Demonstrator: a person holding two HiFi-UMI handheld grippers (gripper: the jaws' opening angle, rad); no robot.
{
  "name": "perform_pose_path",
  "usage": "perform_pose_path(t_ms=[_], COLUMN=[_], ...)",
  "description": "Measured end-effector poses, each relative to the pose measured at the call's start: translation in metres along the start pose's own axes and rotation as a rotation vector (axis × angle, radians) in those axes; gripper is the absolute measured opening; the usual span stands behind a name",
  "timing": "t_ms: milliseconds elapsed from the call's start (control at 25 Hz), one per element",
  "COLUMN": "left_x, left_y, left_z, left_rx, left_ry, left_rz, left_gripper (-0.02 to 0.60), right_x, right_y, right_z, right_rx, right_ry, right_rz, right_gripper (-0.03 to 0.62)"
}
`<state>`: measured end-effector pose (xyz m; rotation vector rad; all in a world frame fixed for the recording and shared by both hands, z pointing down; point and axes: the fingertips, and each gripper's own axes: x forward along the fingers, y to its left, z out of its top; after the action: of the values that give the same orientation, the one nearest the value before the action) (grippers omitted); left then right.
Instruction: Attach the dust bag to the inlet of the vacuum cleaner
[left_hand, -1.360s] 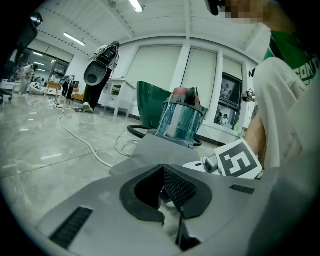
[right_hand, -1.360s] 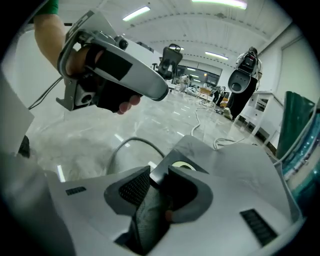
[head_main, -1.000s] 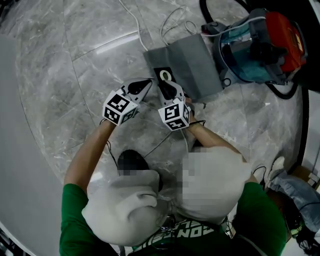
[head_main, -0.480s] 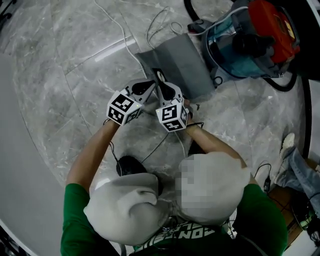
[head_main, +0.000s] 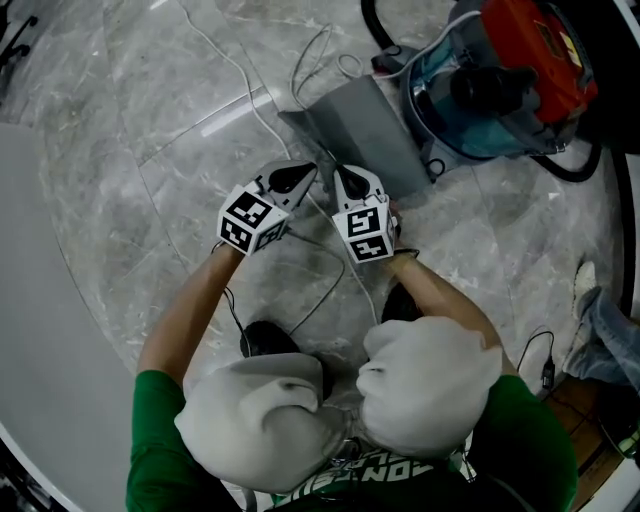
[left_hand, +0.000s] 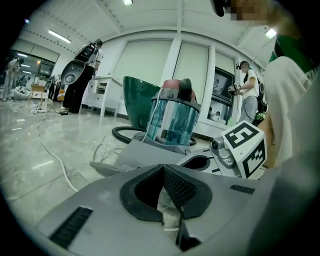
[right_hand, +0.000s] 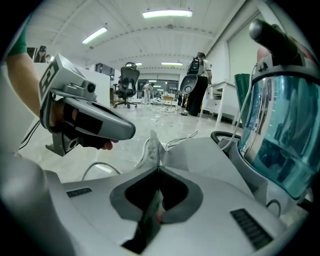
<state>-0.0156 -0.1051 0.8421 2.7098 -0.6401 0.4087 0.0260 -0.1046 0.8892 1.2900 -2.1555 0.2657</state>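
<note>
Marble floor (head_main: 150, 150) bears the dust bag (head_main: 375, 135) near the vacuum cleaner (head_main: 500, 90); my right tongs (right_hand: 159, 169) are closing on its edge to lift it, left tongs (left_hand: 162, 169) pressed together beside.

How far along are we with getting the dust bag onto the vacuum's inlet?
Done: nothing attached; the dust bag sits on the floor beside the vacuum cleaner. In hand: the right tongs are closing on the bag's near edge, left tongs shut alongside. Left: lift it and fit it to the inlet.
</note>
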Motion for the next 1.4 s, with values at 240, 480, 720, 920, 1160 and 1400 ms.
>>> perform_pose_path(t_ms=[240, 480, 720, 920, 1160, 1400], left_x=[-0.004, -0.009, -0.004, 0.017, 0.031, 0.032], left_y=[0.001, 0.001, -0.002, -0.026, -0.024, -0.028], left_z=[0.042, 0.114, 0.201, 0.231, 0.235, 0.229], left_rx=[0.086, 0.188, 0.309, 0.532, 0.486, 0.45], left_ry=[-0.021, -0.071, -0.114, -0.006, 0.122, 0.17], left_rz=[-0.011, -0.034, -0.079, -0.204, -0.269, -0.32], left_gripper=[0.002, 0.003, 0.003, 0.003, 0.003, 0.003], right_x=[-0.028, -0.062, -0.105, -0.129, -0.147, -0.158], right_y=[-0.01, -0.021, -0.041, -0.058, -0.086, -0.097], right_z=[0.033, 0.072, 0.121, 0.149, 0.165, 0.175], right_rx=[0.017, -0.008, -0.05, -0.111, -0.093, -0.058], right_ry=[-0.08, -0.144, -0.193, -0.184, -0.193, -0.203], right_rz=[0.006, 0.016, 0.032, 0.044, -0.009, -0.04], right_gripper=[0.012, 0.012, 0.012, 0.012, 0.012, 0.012])
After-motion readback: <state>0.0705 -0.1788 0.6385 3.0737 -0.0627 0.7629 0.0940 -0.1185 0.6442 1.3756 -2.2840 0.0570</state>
